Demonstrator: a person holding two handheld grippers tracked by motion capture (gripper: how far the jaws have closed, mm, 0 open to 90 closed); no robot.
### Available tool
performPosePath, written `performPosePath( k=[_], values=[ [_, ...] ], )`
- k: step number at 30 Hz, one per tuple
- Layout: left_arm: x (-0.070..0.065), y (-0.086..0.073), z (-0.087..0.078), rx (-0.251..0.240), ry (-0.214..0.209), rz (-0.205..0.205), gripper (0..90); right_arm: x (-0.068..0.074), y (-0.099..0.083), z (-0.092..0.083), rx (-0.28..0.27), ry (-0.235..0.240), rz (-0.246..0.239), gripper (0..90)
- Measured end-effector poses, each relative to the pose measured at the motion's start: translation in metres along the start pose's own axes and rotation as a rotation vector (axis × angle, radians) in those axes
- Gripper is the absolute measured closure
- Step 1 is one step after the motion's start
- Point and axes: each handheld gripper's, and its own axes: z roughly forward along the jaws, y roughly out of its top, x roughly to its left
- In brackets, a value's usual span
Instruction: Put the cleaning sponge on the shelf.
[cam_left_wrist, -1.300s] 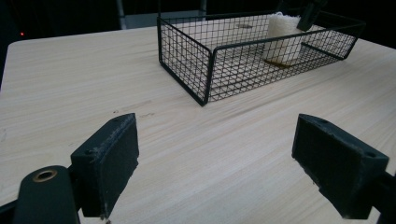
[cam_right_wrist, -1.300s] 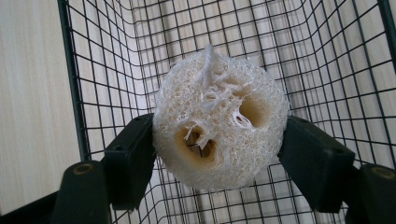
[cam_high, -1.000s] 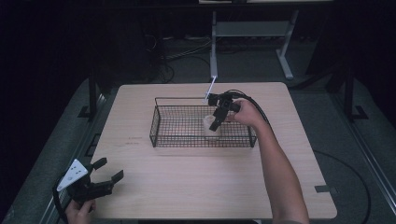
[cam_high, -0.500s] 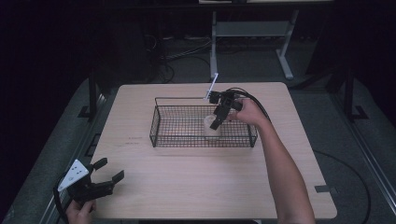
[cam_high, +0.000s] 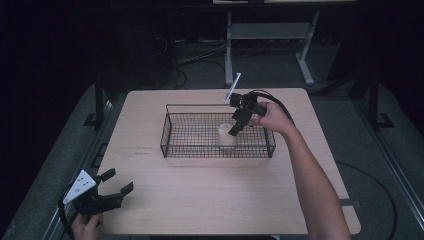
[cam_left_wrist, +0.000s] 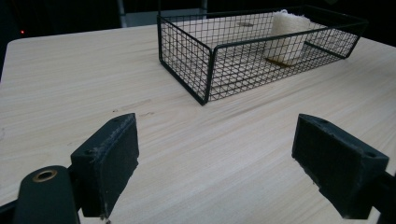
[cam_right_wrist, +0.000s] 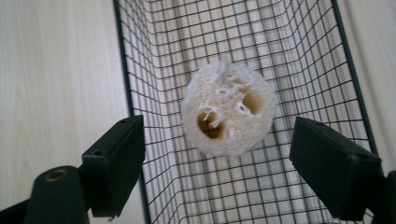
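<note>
While the black wire basket (cam_high: 217, 135) and the pale loofah piece (cam_high: 227, 136) inside it are sitting where they were a second ago, the right tongs (cam_high: 235, 125) are hovering just above the loofah with jaws spread wide, gripping nothing and barely shifted. The left tongs (cam_high: 116, 182) are staying at the counter's (cam_high: 200, 200) near left corner, also gaping and empty. Bare counter is lying open between the basket's near rim and the near edge, and the loofah is standing right of the basket's middle, apart from its walls.
</note>
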Motion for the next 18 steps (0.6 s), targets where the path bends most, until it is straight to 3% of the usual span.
performPosePath(
  k=[9, 18],
  values=[
    [-0.001, 0.0, 0.001, 0.002, -0.005, 0.003, 13.9, 0.017, 0.002, -0.013, -0.03, 0.004, -0.035, 17.8],
    [0.0, -0.001, 0.001, 0.002, -0.008, -0.008, 13.9, 0.028, -0.005, -0.02, -0.032, 0.018, -0.033, 17.3]
  ],
)
